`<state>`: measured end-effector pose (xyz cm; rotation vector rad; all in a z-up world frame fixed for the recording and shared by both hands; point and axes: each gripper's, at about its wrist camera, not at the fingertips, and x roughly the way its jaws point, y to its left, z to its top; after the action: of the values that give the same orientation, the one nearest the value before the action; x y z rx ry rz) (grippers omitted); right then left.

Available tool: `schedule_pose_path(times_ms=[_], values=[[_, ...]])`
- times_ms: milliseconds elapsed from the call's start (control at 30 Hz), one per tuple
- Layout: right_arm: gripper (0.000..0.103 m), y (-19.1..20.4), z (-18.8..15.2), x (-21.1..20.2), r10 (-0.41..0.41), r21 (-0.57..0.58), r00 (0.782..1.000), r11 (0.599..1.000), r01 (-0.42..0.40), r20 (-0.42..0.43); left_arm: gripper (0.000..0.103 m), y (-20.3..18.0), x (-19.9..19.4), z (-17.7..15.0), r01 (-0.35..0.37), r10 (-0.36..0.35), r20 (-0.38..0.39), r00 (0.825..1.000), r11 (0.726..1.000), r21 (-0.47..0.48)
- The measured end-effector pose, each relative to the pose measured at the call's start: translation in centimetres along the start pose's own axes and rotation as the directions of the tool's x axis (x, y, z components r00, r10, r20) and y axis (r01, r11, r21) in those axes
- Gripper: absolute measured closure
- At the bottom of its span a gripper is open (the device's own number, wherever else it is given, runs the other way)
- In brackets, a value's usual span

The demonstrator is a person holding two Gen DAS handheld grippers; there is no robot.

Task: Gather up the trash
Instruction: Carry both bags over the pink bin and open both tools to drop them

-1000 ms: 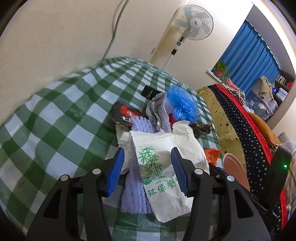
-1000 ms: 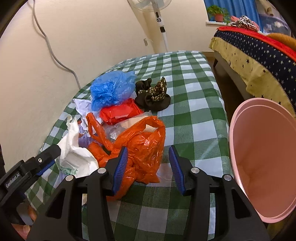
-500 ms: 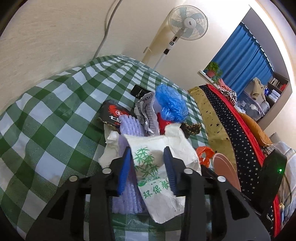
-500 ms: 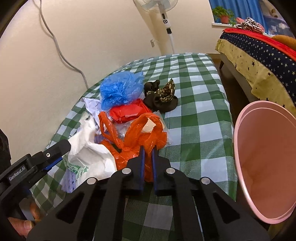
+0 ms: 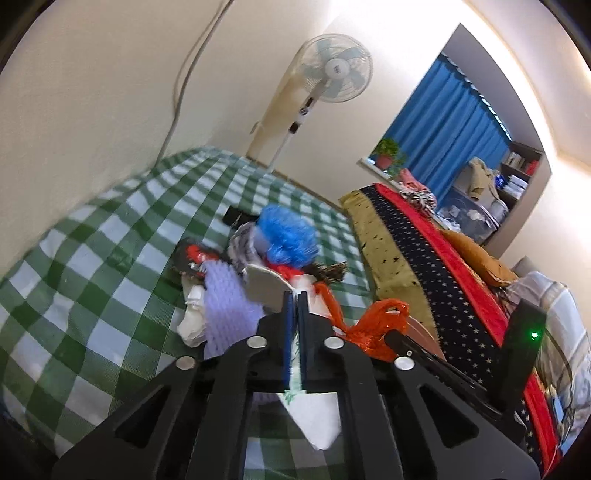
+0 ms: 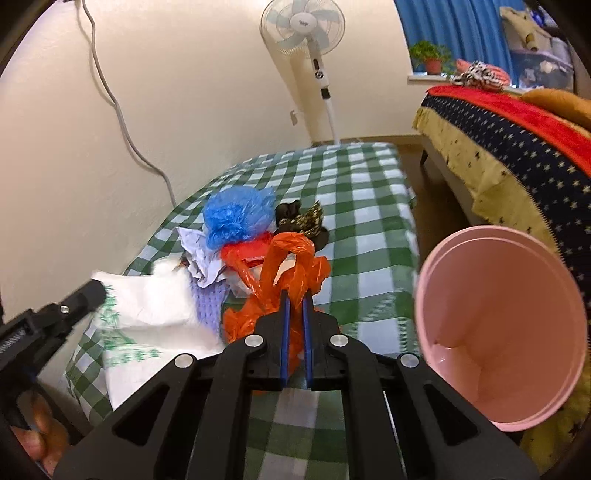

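Observation:
A pile of trash lies on the green checked table [image 6: 369, 206]. My left gripper [image 5: 294, 295] is shut on a white bag with green print [image 5: 317, 417], and the bag hangs lifted from the jaws. In the right wrist view that bag [image 6: 155, 306] stretches out from the left gripper [image 6: 96, 290] at the left edge. My right gripper [image 6: 295, 295] is shut on an orange plastic bag [image 6: 280, 273], with the handles bunched above the tips. The orange bag [image 5: 380, 325] also shows to the right in the left wrist view. A pink bin [image 6: 517, 280] stands open, close on the right.
Left on the table are a blue plastic bag [image 6: 236, 218], a red wrapper [image 6: 243, 251], crumpled paper [image 6: 199, 247], a purple foam net [image 5: 225, 302] and a dark wrapper [image 6: 303, 221]. A standing fan [image 6: 303, 26] is behind. A bed [image 6: 517, 147] lies to the right.
Both grippers closed from open, the left on the white bag and the right on the orange bag. Both then rose, pulling the bags up off the pile.

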<state>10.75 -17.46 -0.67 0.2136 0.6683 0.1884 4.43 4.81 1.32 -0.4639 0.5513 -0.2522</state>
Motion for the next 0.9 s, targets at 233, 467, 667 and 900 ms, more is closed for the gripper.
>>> schedule_pose_path(times_ms=[233,467,667,900], values=[[0.097,-0.9,-0.1,-3.0,-0.032,0.006,0.999,0.999,0.032,0.042,0.102,-0.9,-1.4,-0.1,-0.004,0.003,0.013,1.0,0.999,0.041],[0.098,-1.6,0.3,-6.2,-0.037,0.007,0.996,0.999,0.036,0.087,0.102,-1.8,-2.2,-0.2,-0.019,0.017,0.027,1.0,0.997,0.079],[0.098,-1.9,0.7,-8.7,-0.053,-0.002,0.992,0.999,0.054,0.115,0.102,-2.6,-2.6,-0.6,-0.033,0.031,0.023,0.999,0.994,0.1],[0.098,-2.6,1.6,-11.3,-0.074,0.001,0.988,0.997,0.075,0.134,0.102,-4.4,-3.4,-1.0,-0.025,0.021,0.025,0.999,0.988,0.152]])
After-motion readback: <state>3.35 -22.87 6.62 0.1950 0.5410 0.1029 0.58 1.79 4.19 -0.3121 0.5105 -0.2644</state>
